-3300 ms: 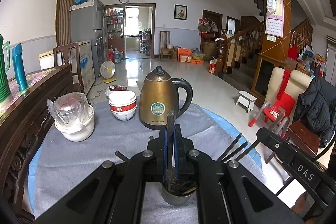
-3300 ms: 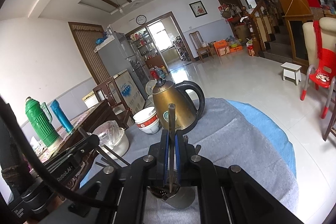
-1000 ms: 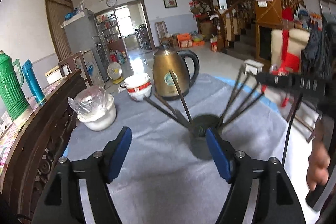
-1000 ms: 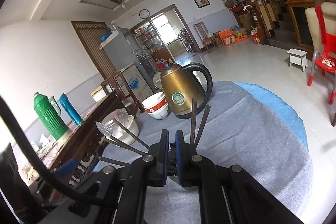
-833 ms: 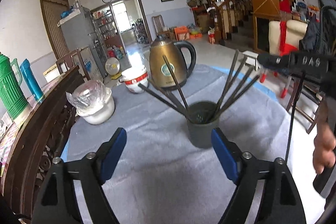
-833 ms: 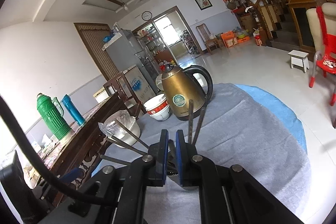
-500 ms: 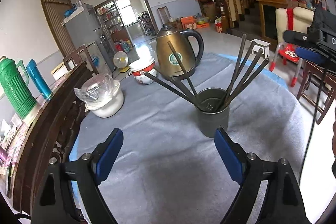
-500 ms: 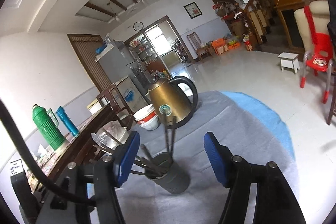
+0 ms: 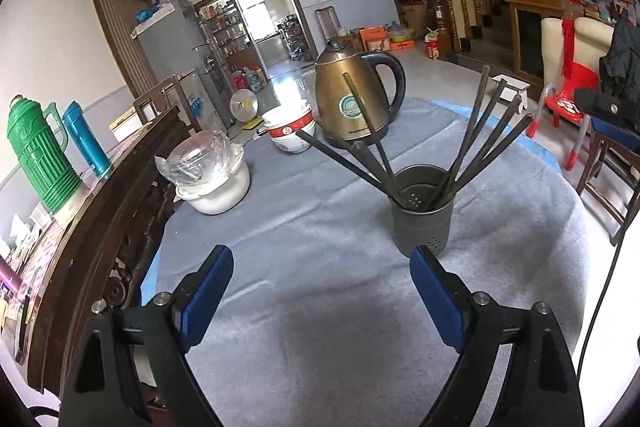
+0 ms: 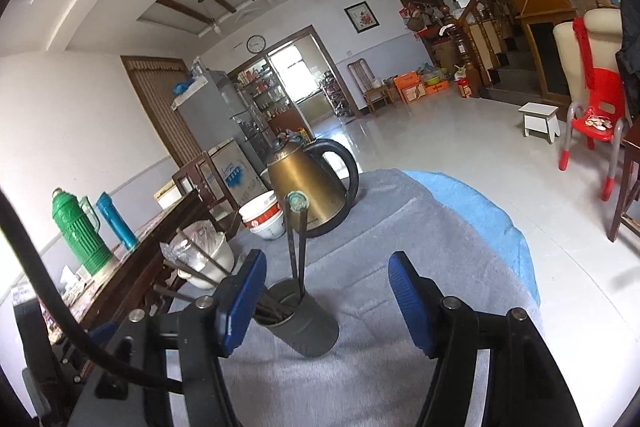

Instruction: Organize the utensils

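Observation:
A dark green perforated holder cup [image 9: 422, 211] stands upright on the grey cloth of the round table [image 9: 304, 299]. Several dark chopsticks [image 9: 482, 131] fan out of it to both sides. My left gripper [image 9: 320, 287] is open and empty, a short way in front of the cup. In the right wrist view the cup [image 10: 302, 319] with chopsticks [image 10: 297, 247] sits just ahead of the left finger. My right gripper [image 10: 324, 291] is open and empty, close to the cup.
A brass kettle [image 9: 352, 95] and stacked bowls [image 9: 290, 131] stand at the far side of the table. A white pot with a plastic-wrapped lid [image 9: 212, 175] sits far left. A dark wooden cabinet [image 9: 100, 227] with a green thermos [image 9: 36, 155] borders the left edge. Chairs [image 9: 572, 99] stand right.
Both grippers have opened and let go of their chopsticks, which now stand in the cup. Both have drawn back from the cup; the left one has also risen.

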Demonstrator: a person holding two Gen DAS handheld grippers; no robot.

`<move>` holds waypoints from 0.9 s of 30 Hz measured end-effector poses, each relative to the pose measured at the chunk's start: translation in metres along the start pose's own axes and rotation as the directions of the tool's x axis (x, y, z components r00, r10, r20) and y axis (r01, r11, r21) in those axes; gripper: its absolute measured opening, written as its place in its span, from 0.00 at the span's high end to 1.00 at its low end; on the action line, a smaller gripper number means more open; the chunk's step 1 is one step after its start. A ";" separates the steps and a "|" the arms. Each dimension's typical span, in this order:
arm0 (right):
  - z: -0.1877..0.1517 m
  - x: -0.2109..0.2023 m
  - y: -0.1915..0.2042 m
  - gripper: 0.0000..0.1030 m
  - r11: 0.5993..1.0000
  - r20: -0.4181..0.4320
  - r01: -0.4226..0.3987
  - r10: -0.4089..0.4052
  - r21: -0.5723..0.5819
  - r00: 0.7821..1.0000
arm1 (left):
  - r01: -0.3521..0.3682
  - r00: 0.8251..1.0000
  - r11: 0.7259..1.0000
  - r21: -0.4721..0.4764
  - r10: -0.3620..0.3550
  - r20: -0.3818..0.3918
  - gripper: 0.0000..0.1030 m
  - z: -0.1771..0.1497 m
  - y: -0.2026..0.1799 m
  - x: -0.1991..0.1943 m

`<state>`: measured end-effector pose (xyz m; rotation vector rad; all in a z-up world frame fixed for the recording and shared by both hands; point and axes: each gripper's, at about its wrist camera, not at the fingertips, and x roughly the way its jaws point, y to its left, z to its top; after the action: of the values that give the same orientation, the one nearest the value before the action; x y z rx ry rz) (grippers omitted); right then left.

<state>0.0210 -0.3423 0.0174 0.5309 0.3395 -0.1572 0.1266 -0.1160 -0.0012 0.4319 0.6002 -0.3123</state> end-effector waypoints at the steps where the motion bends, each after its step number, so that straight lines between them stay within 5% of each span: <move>1: -0.003 0.001 0.004 0.34 1.000 -0.006 -0.003 0.003 -0.006 1.000 | -0.002 1.000 1.000 -0.004 0.002 -0.004 0.13 -0.001 0.001 0.000; 18: -0.058 0.010 0.063 0.34 0.987 -0.107 0.036 -0.053 -0.156 0.993 | -0.014 0.999 0.997 -0.075 0.011 -0.047 0.12 -0.009 0.023 0.006; 27: -0.066 0.002 0.088 0.34 0.968 -0.057 0.081 -0.097 -0.239 0.994 | -0.023 0.999 0.994 -0.111 0.018 -0.047 0.12 -0.014 0.036 0.004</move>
<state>0.0248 -0.2331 0.0047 0.2854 0.4427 -0.1827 0.1372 -0.0786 -0.0031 0.3379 0.6542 -0.2485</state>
